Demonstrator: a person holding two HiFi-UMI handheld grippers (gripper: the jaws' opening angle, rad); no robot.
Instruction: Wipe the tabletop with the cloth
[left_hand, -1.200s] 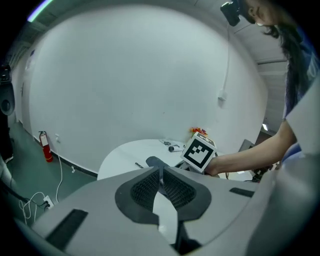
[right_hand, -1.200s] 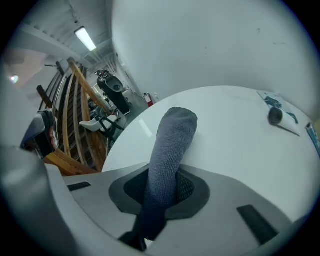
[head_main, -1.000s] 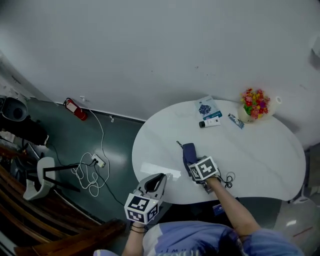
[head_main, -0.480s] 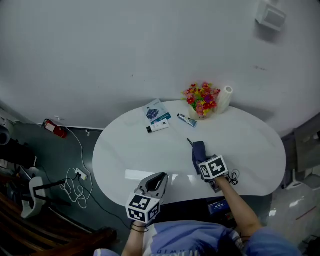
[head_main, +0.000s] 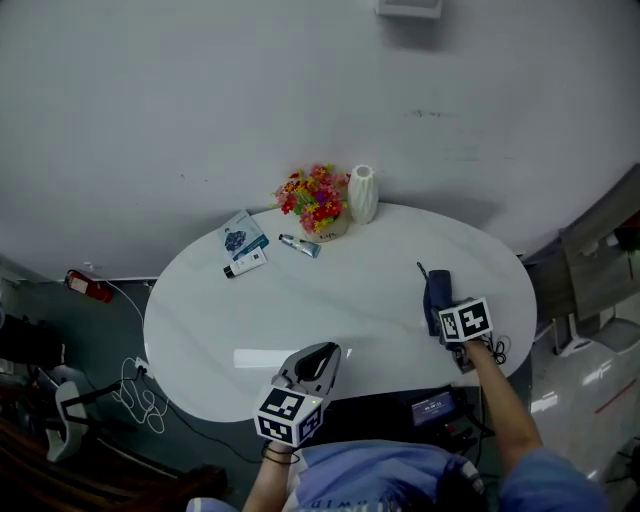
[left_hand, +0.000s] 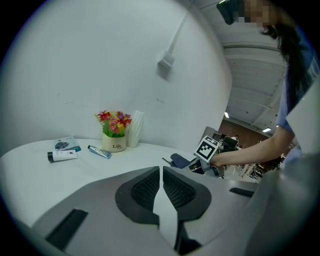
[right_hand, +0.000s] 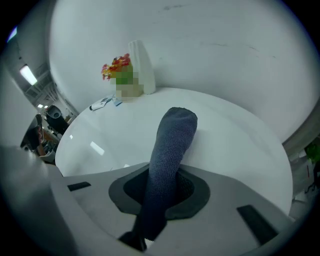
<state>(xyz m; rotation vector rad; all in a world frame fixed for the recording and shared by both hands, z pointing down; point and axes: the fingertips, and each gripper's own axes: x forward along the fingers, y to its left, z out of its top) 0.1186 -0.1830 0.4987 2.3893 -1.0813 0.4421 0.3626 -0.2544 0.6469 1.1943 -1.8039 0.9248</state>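
Observation:
A dark blue cloth (head_main: 436, 293) lies folded on the white oval tabletop (head_main: 350, 290) near its right end. My right gripper (head_main: 442, 312) is shut on the cloth (right_hand: 170, 155), which sticks out forward between the jaws onto the table. My left gripper (head_main: 318, 358) hovers over the table's front edge, its jaws closed together with nothing between them. In the left gripper view the right gripper's marker cube (left_hand: 207, 149) and the cloth (left_hand: 178, 160) show to the right.
At the back of the table stand a pot of colourful flowers (head_main: 314, 203) and a white ribbed vase (head_main: 363, 193). A small tube (head_main: 299, 245), a booklet (head_main: 240, 240) and another tube (head_main: 243, 264) lie left of them. Cables (head_main: 135, 395) trail on the floor at left.
My right gripper has dragged the cloth from the table's middle front toward its right end. The left gripper has stayed at the front edge. The head view has swung rightward.

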